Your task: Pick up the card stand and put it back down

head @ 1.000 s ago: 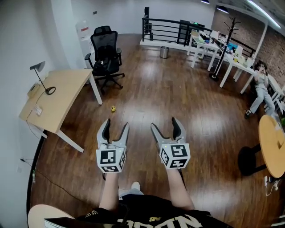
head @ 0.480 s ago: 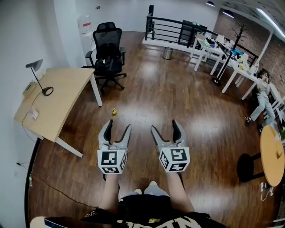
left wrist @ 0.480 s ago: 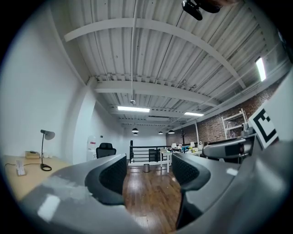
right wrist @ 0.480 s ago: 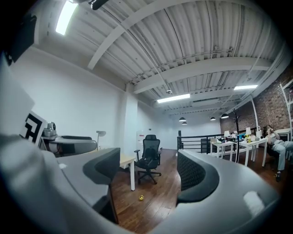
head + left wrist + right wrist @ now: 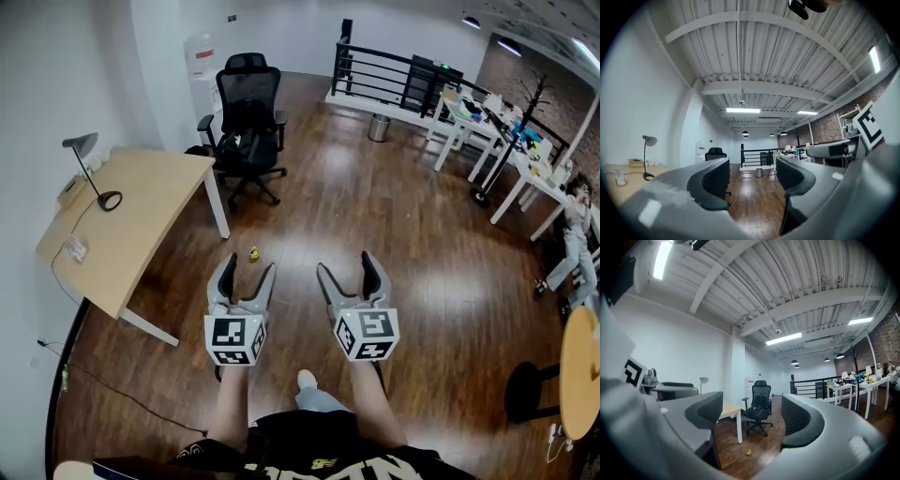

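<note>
Relative to the earlier head view, the pale tabletop (image 5: 141,211), the black office chair (image 5: 248,112) and a small yellow object (image 5: 254,252) on the wooden floor (image 5: 394,225) are displaced toward the right and downward, so the viewpoint is judged to have been turned and carried forward; the left gripper (image 5: 247,266) and right gripper (image 5: 346,263) are kept side by side before the body. In both gripper views the fingers (image 5: 712,180) are seen parted with only floor and room between them, so nothing is held. No card stand can be identified in any view. A desk lamp (image 5: 92,167) and a few small items on the tabletop are too small to name, and the stand may be among them. The step in hand is judged to be the approach. The stand should first be located, then one gripper brought level with it, fingers kept apart until they flank it, and closed gently so that it is lifted upright.
</note>
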`<state>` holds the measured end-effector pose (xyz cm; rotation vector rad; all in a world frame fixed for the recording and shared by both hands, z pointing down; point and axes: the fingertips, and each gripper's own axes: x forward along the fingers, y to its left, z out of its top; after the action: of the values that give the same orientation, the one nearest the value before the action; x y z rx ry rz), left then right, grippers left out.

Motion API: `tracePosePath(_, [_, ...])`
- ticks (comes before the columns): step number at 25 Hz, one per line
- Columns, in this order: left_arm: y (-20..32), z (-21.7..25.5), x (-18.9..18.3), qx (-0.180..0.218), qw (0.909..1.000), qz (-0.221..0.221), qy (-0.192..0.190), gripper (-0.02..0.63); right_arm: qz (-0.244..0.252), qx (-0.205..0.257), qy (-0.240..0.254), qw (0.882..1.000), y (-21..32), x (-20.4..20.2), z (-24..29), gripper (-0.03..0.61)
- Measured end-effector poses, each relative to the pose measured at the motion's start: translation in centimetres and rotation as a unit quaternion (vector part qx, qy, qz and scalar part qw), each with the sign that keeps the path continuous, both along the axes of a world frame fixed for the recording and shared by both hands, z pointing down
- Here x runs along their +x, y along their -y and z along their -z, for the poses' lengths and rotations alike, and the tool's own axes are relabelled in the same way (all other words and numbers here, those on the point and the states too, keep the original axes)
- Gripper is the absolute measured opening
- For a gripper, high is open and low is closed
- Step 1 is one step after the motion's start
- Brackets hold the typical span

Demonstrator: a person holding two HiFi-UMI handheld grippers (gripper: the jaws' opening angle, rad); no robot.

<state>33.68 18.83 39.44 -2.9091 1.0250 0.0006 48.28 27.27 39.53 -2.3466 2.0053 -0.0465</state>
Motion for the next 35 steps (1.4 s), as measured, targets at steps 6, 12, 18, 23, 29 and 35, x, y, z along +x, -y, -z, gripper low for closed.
tracePosePath(6, [6.3, 1.2, 2.4, 0.013, 0.9990, 0.043, -0.009, 0.293, 0.045, 0.019, -0.002, 0.999, 7.8, 2.8, 1.4, 0.385])
tracePosePath(12, [11.4, 0.6, 0.2, 0.011, 0.9932, 0.116, 0.002, 0.285, 0.106, 0.013, 0.011, 0.994, 15.5, 3.1, 0.7, 0.385])
tracePosePath(18, [15.2, 0.2, -10.2, -0.001, 0.9701, 0.242, 0.017, 0.285, 0.248, 0.005, 0.020, 0.969, 24.4, -8.0, 0.3, 0.385])
tracePosePath(23, [16.3, -0.1, -22.8, -0.008, 0.9340, 0.356, 0.023, 0.285, 0.366, 0.034, 0.020, 0.930, 28.7, -21.5, 1.0, 0.385])
tracePosePath(29, [18.2, 0.6, -36.6, -0.011, 0.8976, 0.441, 0.007, 0.285, 0.462, 0.028, 0.006, 0.886, 32.9, -36.8, 1.5, 0.385])
tracePosePath(35, [20.2, 2.5, -45.9, 0.004, 0.8826, 0.470, -0.014, 0.285, 0.493, 0.037, -0.003, 0.869, 36.1, -46.3, 3.8, 0.385])
